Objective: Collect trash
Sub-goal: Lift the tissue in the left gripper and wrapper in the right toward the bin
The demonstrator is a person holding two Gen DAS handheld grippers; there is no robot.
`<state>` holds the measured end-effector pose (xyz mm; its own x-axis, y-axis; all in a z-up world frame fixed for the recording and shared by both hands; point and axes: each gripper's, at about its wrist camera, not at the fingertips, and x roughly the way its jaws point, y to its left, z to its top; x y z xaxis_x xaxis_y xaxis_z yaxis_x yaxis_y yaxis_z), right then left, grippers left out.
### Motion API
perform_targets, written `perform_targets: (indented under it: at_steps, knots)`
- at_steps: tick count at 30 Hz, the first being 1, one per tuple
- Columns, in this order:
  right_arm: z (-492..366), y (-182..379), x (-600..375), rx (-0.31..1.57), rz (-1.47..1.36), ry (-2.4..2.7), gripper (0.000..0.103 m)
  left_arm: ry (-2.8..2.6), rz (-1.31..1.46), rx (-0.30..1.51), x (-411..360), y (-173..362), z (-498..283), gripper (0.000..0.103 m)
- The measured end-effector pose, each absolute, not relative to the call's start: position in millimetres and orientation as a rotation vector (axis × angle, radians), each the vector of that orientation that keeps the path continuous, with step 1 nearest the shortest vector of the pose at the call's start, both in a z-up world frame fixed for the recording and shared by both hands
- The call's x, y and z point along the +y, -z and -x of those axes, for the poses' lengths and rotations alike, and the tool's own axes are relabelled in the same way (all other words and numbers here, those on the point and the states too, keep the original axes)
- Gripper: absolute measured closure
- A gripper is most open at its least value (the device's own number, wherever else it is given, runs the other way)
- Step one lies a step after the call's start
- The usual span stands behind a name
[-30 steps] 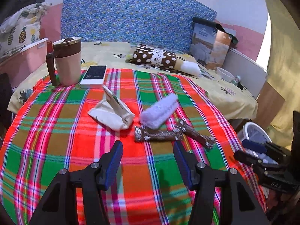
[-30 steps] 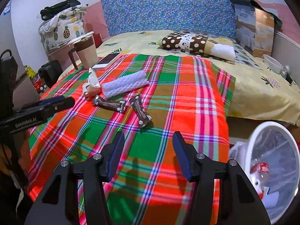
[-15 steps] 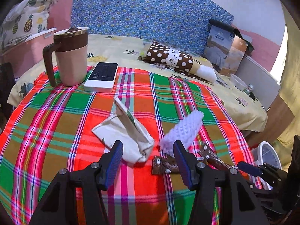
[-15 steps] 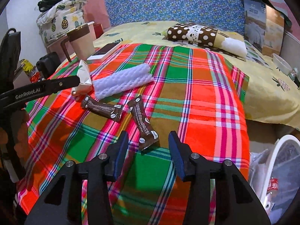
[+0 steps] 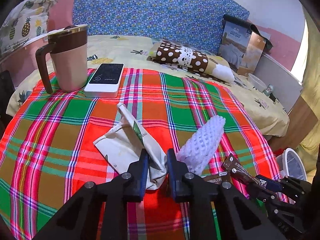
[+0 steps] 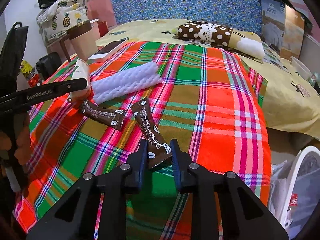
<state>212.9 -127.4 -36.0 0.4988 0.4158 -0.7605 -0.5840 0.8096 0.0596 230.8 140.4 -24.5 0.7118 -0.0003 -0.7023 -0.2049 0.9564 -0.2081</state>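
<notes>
On the plaid cloth (image 5: 60, 132) lie a crumpled white paper packet (image 5: 124, 146), a white foam net sleeve (image 5: 202, 148) and two brown coffee sachets. My left gripper (image 5: 157, 170) is closing, and its pads pinch the packet's near corner. In the right wrist view, one sachet (image 6: 102, 115) lies flat beside the foam sleeve (image 6: 126, 84). The other sachet (image 6: 149, 128) has its near end between the closing jaws of my right gripper (image 6: 159, 156), touching both pads. The left gripper's fingers (image 6: 60, 89) show there at the packet (image 6: 81, 72).
A lidded mug (image 5: 68, 60) and a white phone-like slab (image 5: 105, 80) stand at the cloth's far left. A polka-dot pillow (image 5: 180, 57) and a quilt box (image 5: 242, 46) lie behind. A white lined bin (image 6: 306, 150) sits on the floor at the right.
Both grippers moved forward and down onto the trash. The left jaws went from wide apart to pinching the white packet; the right jaws narrowed onto the near coffee sachet.
</notes>
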Motion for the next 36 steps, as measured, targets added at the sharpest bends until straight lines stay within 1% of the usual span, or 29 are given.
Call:
perform_targets:
  at_steps: [9,25,36]
  knots:
    - [-196.1,25.5,-143.5,0.826,0.175,-0.597,0.078,-0.079,0.267,0.738,124.1,7.8,-195.3,0.085]
    - [-162.8,10.3,-183.8,0.777,0.111,-0.538,0.078,0.078,0.229,0.709,53.0,-17.9,-127.3,0.085]
    - [-148.0,4.2,-210.4,0.749,0.075,-0.483,0.078,0.175,0.191,0.712,7.3,-24.7,-107.7,0.085]
